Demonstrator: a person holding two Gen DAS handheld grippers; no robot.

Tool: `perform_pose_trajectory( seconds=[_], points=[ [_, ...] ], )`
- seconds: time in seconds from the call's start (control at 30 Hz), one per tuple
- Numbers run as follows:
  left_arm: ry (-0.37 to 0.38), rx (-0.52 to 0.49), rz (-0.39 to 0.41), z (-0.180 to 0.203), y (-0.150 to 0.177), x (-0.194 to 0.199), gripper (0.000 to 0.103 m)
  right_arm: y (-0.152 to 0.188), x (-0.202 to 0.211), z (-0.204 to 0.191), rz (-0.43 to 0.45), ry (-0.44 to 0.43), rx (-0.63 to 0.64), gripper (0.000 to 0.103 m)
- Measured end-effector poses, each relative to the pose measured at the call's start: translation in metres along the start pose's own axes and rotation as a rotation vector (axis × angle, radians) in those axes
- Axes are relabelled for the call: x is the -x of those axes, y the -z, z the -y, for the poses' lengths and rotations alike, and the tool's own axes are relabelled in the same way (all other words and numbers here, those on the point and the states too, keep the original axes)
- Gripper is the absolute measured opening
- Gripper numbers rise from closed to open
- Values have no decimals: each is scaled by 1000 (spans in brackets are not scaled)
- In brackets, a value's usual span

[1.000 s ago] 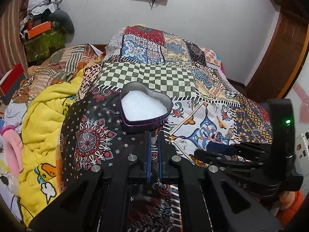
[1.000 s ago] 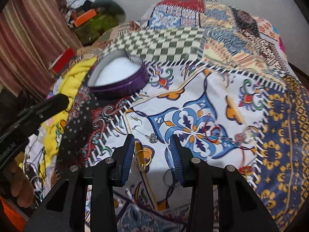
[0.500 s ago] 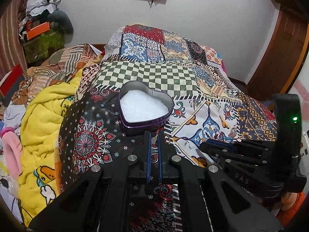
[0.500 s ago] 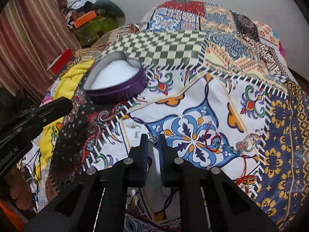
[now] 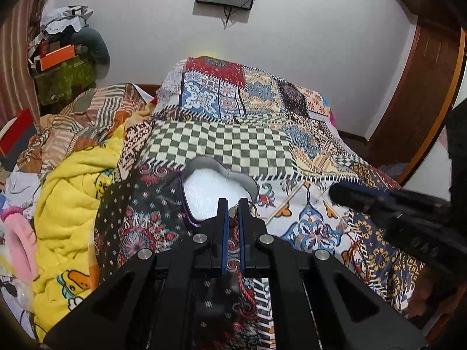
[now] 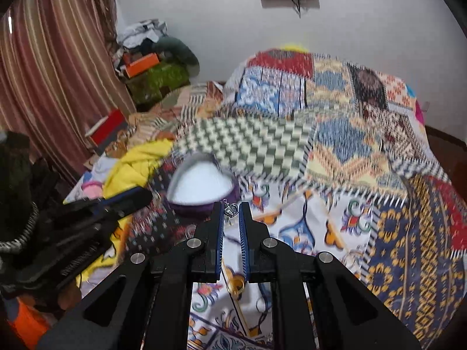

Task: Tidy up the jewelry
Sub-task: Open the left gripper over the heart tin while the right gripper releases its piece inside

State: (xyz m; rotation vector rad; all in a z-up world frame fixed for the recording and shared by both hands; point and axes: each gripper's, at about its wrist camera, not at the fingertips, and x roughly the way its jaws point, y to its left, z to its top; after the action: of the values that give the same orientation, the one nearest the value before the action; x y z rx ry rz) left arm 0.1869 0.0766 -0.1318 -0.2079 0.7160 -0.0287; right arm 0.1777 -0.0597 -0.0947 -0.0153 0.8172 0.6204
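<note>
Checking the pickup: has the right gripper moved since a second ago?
Yes. The right gripper, shut on a pendant, rose off the quilt toward the heart tin.

Purple heart-shaped tin (image 5: 186, 204) with white filling, multicoloured patchwork bedspread (image 5: 262, 108) with green-and-cream checked panel, yellow cartoon-print blanket (image 5: 73, 198), brown striped curtain (image 6: 49, 81), orange box (image 6: 143, 63), black grippers with blue pads (image 6: 220, 242)

one heart tin (image 5: 189, 192), perhaps two pendants (image 6: 231, 210)
</note>
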Motion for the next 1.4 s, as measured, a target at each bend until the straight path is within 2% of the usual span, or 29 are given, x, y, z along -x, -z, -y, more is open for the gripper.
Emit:
perform_pose_trajectory(
  seconds=[0.17, 0.37, 0.67, 1.03, 1.4],
  points=[
    [-4, 6, 8, -8, -10, -5, 5, -19, 2, -6, 43, -15, 9, 9],
    [-12, 0, 0, -15, -17, -19, 5, -28, -14, -16, 37, -43, 23, 9],
    [-6, -1, -38, -24, -21, -46, 5, -32, -53, -25, -27, -88, 39, 9],
    [1, -17, -94, -34, -23, -78, 5, -23, -97, -16, -129, -96, 37, 9],
    [-6, -9, -104, -37, -25, -84, 5, -24, -103, -12, -136, -77, 48, 10]
  ],
)
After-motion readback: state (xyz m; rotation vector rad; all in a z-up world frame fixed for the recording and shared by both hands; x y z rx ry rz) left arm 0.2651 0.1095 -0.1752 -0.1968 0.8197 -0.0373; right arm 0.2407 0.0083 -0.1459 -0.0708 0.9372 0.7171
